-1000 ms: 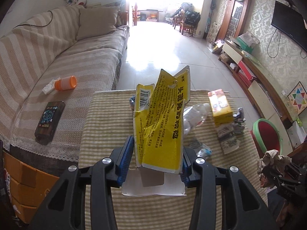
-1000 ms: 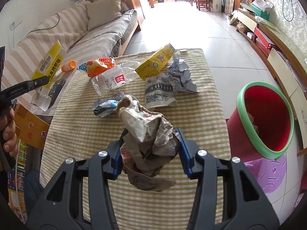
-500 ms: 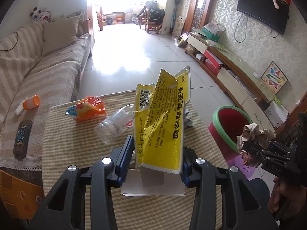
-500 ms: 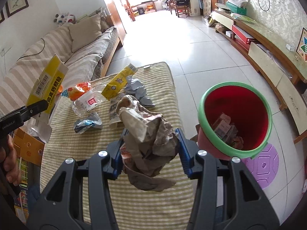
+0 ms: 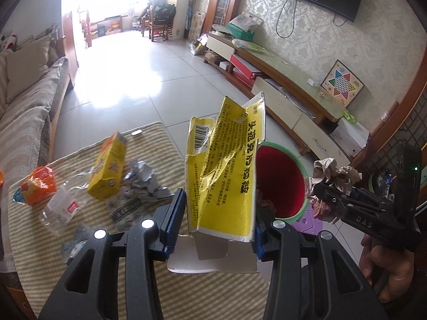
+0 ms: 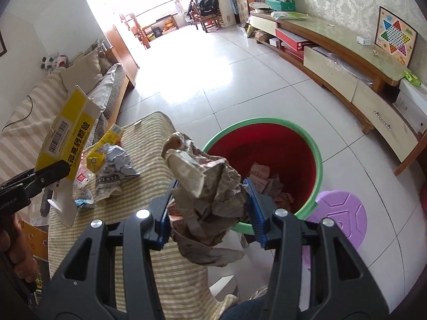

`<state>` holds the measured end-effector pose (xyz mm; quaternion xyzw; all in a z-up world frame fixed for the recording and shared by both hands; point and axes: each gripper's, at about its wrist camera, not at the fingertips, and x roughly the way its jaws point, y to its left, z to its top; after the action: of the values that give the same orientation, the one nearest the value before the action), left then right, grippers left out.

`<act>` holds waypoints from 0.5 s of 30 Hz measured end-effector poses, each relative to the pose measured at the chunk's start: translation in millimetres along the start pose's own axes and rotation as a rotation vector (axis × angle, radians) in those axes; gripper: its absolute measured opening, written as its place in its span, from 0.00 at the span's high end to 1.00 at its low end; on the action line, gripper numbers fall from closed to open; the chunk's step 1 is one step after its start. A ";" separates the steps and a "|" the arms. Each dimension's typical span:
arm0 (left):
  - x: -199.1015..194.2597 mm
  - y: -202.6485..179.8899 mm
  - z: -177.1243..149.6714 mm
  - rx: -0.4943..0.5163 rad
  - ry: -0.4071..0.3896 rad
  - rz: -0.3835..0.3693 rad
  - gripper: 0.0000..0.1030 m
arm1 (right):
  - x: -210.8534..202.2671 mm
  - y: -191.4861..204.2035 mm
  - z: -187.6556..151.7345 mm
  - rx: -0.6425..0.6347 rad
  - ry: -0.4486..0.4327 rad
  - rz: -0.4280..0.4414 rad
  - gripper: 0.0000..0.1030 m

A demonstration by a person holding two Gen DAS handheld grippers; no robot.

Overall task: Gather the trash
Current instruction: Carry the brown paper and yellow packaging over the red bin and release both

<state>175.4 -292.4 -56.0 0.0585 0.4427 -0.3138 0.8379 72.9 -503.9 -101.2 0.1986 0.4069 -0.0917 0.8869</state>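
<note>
Right wrist view: crumpled paper (image 6: 210, 194) clamped in right gripper (image 6: 209, 214), yellow box (image 5: 226, 176) pinched in left gripper (image 5: 214, 221), both aimed at bin (image 6: 312, 144) beside table (image 6: 149, 144) edge for dumping.

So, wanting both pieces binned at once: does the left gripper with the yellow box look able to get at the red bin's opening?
Probably yes: the bin mouth is open, just beyond the yellow box; only the right gripper and its crumpled paper crowd one side.

We are seeing the red bin (image 6: 315, 160) standing open-mouthed off the table's (image 6: 149, 136) right edge, litter crowding only the table's far-left part.
</note>
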 end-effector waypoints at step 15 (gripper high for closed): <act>89.4 -86.4 31.1 0.087 0.087 -0.118 0.54 | 4.0 -72.2 15.1 0.103 -0.023 -0.039 0.54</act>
<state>184.2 -415.2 -91.4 0.0821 0.4675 -0.3786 0.7946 62.4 -575.7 -115.3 0.2352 0.3953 -0.1321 0.8781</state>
